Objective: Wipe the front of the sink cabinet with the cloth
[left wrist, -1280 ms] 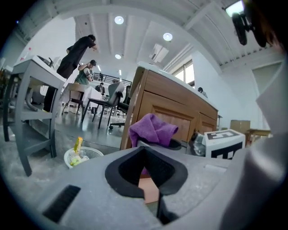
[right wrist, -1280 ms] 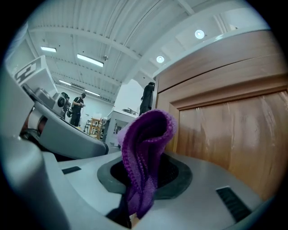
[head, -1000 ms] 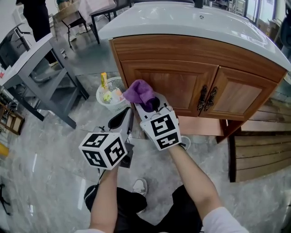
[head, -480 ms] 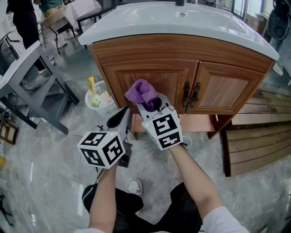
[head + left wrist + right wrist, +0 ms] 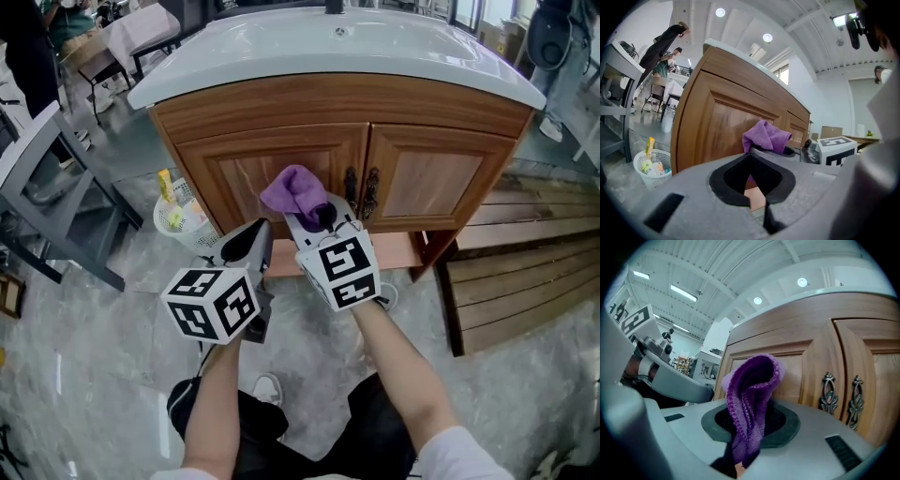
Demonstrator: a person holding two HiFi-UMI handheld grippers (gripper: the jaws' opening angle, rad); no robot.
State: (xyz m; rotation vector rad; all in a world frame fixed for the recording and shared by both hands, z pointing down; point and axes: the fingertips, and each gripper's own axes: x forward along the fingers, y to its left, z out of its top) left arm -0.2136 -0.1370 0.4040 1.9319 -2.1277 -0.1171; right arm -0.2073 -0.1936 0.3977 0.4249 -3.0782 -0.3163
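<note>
**Squaring Up to the Cabinet Front**

Clamping a bunched purple cloth (image 5: 752, 380) between the closed jaws of the right gripper (image 5: 745, 427), with the wad poking up past the tips. Pinched together on nothing at the left gripper (image 5: 752, 174), held just beside and lower. Facing the sink cabinet (image 5: 281, 98) more squarely than a second ago, with both doors now centred and the handles (image 5: 361, 192) near the cloth's right. Apparently just short of the left door (image 5: 246, 178), though contact is hard to tell. Probably lined up for a first stroke, with wiping seemingly not yet begun.

Grey marbled floor (image 5: 84, 375), grey table (image 5: 28, 141) at left, round ceiling lights (image 5: 720, 12).
</note>
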